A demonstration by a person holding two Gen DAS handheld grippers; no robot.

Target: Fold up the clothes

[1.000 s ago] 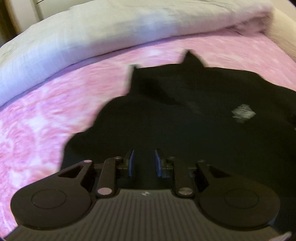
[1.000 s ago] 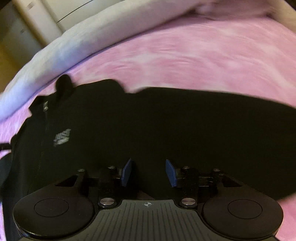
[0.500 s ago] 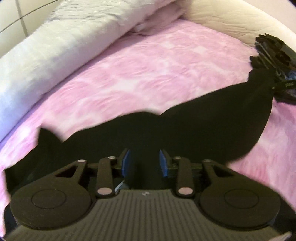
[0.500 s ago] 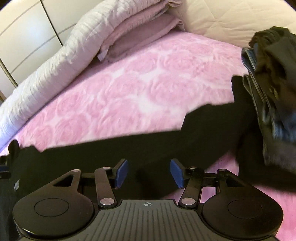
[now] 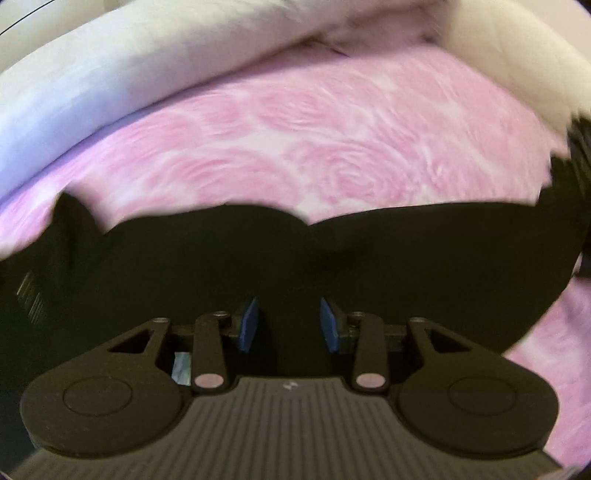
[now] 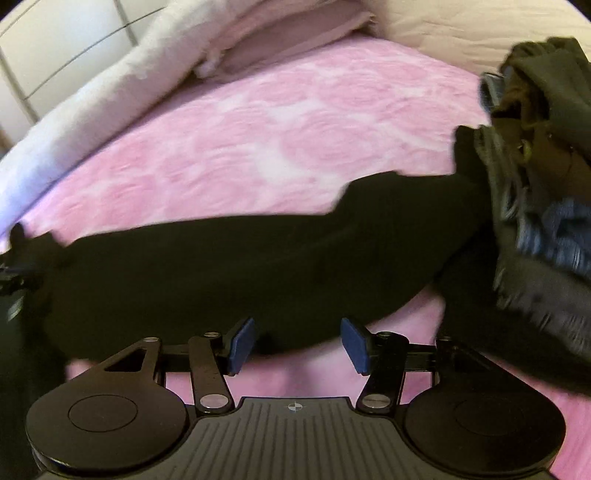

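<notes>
A black garment (image 5: pixel 332 266) lies spread across the pink rose-patterned bedspread (image 5: pixel 314 147). It also shows in the right wrist view (image 6: pixel 240 273), stretching from the left edge toward the pile at the right. My left gripper (image 5: pixel 289 325) is open and hangs over the middle of the garment, blue pads apart with nothing between them. My right gripper (image 6: pixel 297 343) is open over the garment's near edge, where black cloth meets pink bedspread. Both views are blurred by motion.
A pile of dark and blue-grey clothes (image 6: pixel 543 192) lies on the bed at the right. A rolled white quilt (image 6: pixel 110 96) runs along the far side, with a folded mauve blanket (image 6: pixel 288 40) and a cream headboard (image 6: pixel 461 33) behind.
Both grippers have swung from the garment's logo end toward its other end and the clothes pile. Both jaws have opened a little wider. The right gripper has drawn back to the garment's near edge.
</notes>
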